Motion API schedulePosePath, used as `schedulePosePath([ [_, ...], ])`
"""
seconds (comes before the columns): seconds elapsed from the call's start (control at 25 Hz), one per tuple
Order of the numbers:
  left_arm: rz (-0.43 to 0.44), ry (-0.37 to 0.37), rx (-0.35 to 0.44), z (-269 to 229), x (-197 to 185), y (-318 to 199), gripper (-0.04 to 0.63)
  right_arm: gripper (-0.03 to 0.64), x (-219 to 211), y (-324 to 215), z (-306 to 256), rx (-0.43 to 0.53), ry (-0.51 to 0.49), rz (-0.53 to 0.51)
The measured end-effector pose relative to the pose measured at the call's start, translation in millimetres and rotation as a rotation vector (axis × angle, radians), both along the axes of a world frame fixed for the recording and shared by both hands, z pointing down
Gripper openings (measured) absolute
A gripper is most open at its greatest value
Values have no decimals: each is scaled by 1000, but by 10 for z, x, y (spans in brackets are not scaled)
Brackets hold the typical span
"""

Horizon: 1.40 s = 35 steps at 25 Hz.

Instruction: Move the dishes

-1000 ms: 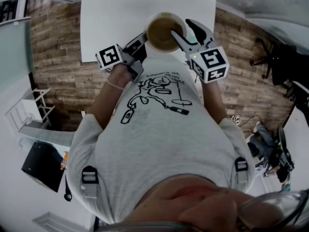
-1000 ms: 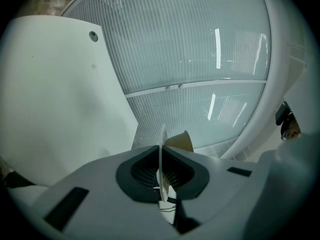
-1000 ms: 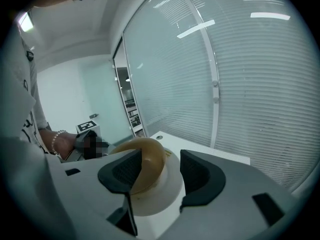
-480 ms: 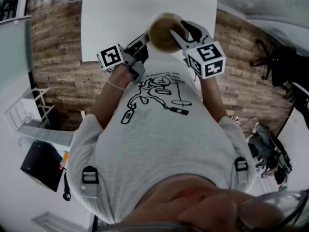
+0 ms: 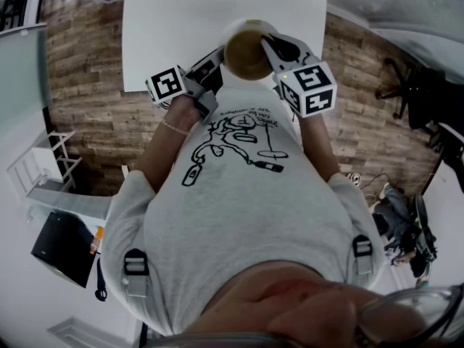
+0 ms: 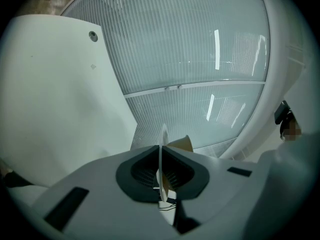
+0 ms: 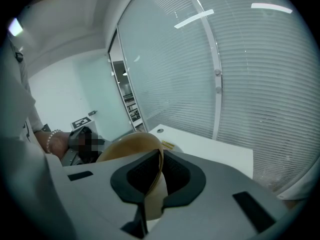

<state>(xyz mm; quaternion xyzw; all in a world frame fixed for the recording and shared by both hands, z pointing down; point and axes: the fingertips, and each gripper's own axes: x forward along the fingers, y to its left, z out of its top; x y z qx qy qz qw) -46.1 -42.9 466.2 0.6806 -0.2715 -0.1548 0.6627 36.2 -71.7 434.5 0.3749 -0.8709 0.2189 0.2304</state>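
Observation:
A bowl (image 5: pixel 245 49), tan inside and pale outside, hangs at the near edge of the white table (image 5: pixel 188 20), held from both sides. My left gripper (image 5: pixel 217 58) is shut on its left rim. In the left gripper view, that rim is a thin white edge between the jaws of the left gripper (image 6: pixel 162 176), with the tan bowl (image 6: pixel 182 144) beyond. My right gripper (image 5: pixel 270 49) is shut on the right rim. In the right gripper view, the right gripper (image 7: pixel 156 176) pinches the wall of the bowl (image 7: pixel 127 144). The bowl's underside is hidden.
The table (image 6: pixel 55 94) runs away from me toward a glass wall with blinds (image 6: pixel 200 49). Wood floor (image 5: pixel 87 85) lies on both sides. A dark office chair (image 5: pixel 409 85) stands at the right. At the left are a white rack (image 5: pixel 43 165) and a black box (image 5: pixel 61 249).
The right gripper's jaws, open around the bowl's rim a second ago, have shut on it. The right gripper shifted slightly left. The left gripper has barely moved.

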Motion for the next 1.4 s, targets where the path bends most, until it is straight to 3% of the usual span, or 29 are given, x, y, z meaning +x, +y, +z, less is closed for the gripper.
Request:
schedulePosePath([
  [0.64, -21, -1, 7, 15, -209, 41, 12, 43, 51, -13, -135, 14, -40, 62],
  [0.92, -36, -15, 8, 40, -316, 35, 12, 43, 370, -74, -179, 22, -34, 140],
  [1.4, -48, -38, 20, 22, -406, 29, 12, 43, 1362, -88, -162, 40, 16, 344],
])
